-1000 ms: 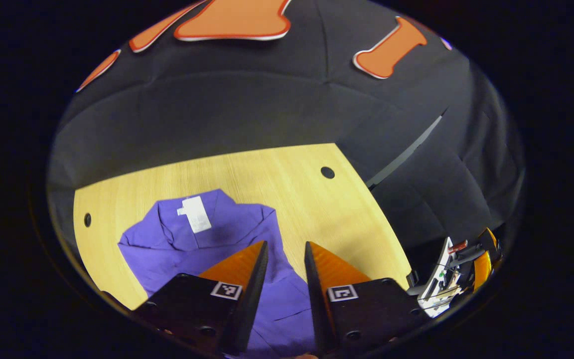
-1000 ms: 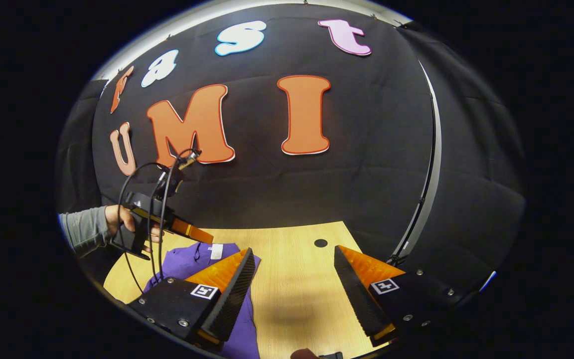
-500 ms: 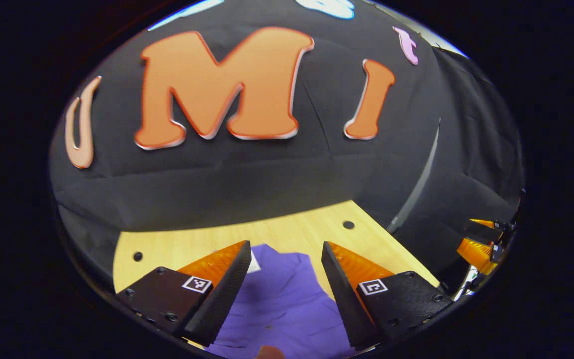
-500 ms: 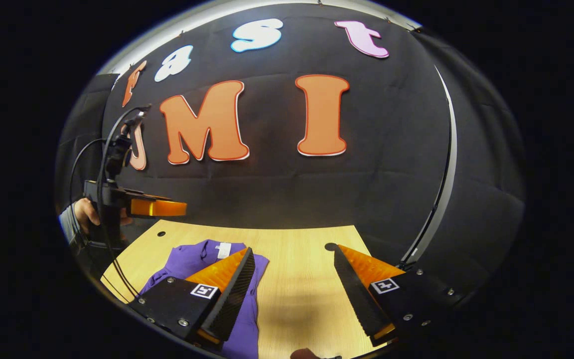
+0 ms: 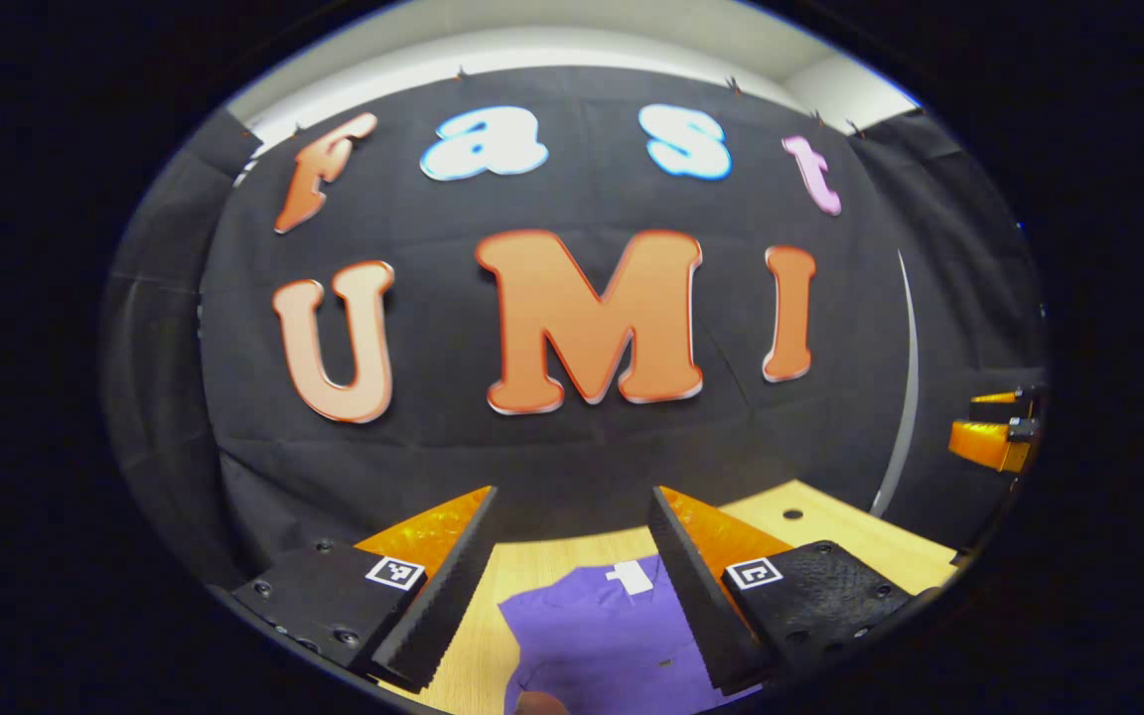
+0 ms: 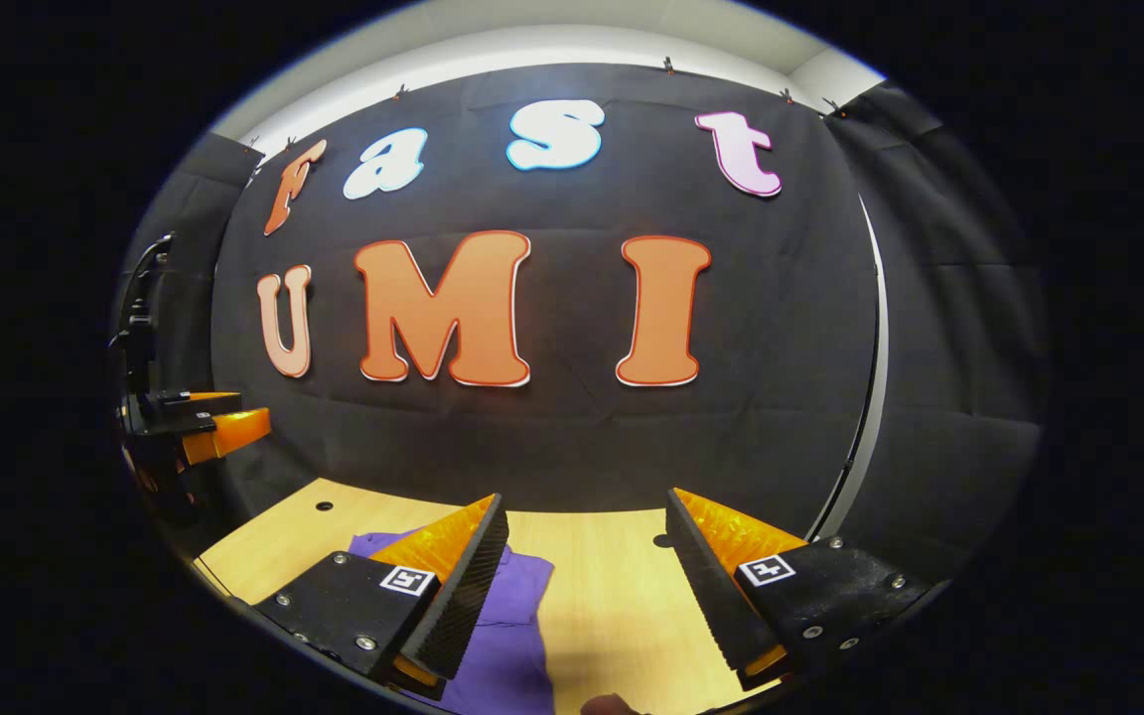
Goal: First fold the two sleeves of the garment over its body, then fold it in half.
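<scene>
The purple garment lies flat on the light wooden table, bunched into a compact shape with a white tag on top near its far edge. My left gripper hovers above it, open and holding nothing. In the right gripper view the garment lies low at the left, partly behind one finger. My right gripper is open over bare table, to the right of the cloth. The left gripper shows at that view's left edge, held high, and the right gripper at the left gripper view's right edge.
Small round holes mark the tabletop near its far corners. The black cloth wall rises close behind the table's far edge. Bare wood lies to the right of the garment.
Both grippers have risen and tipped up, so more wall and less table shows. The left gripper's fingers have spread wider. The garment stays on the table.
</scene>
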`<state>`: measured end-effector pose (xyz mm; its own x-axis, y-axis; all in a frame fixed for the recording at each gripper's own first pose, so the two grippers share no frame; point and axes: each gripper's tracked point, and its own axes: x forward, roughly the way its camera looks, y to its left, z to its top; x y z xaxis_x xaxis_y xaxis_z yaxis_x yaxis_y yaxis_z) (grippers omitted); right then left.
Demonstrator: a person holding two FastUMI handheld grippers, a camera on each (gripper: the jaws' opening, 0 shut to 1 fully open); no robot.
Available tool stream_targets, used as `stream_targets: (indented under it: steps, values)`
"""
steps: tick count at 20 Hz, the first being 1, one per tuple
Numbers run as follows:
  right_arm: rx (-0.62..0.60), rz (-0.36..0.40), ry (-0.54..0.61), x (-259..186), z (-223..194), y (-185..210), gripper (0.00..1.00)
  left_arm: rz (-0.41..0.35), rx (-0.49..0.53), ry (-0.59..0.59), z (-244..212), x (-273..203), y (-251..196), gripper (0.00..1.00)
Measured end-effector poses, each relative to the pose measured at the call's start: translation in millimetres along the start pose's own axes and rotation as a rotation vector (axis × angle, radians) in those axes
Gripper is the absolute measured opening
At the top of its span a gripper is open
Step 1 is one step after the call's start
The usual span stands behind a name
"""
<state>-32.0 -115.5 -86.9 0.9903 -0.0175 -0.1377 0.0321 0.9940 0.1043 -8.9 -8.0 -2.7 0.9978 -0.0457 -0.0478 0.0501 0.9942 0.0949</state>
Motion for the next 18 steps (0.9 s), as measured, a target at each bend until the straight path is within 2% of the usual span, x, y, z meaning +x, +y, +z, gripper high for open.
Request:
stream_targets:
  steps: [1, 2, 3, 4, 8, 13, 18]
  values:
    - [-0.003, -0.003, -0.009, -9, 0, 9, 0.95, 0.016, 0.005, -0.044, 5, -17, 11, 0.96]
    - [-0.009, -0.006, -0.022, -18, 0, 18, 1.00, 0.029, 0.019, -0.079, 10, -33, 23, 0.96]
    - [-0.018, -0.007, -0.035, -28, 0, 27, 0.95, 0.047, 0.037, -0.120, 14, -48, 36, 0.94]
    - [-0.026, -0.014, -0.036, -36, -5, 33, 0.95, 0.056, 0.046, -0.137, 15, -64, 47, 0.94]
    - [-0.025, -0.035, 0.078, -69, -54, 49, 0.95, 0.058, 0.047, -0.076, -25, -124, 65, 0.94]
    - [-0.051, -0.051, 0.277, -102, -133, 54, 0.95, 0.052, 0.030, 0.120, -116, -145, 73, 0.93]
    - [0.044, -0.045, 0.562, -116, -236, 56, 0.96, 0.027, 0.002, 0.492, -247, -155, 71, 0.94]
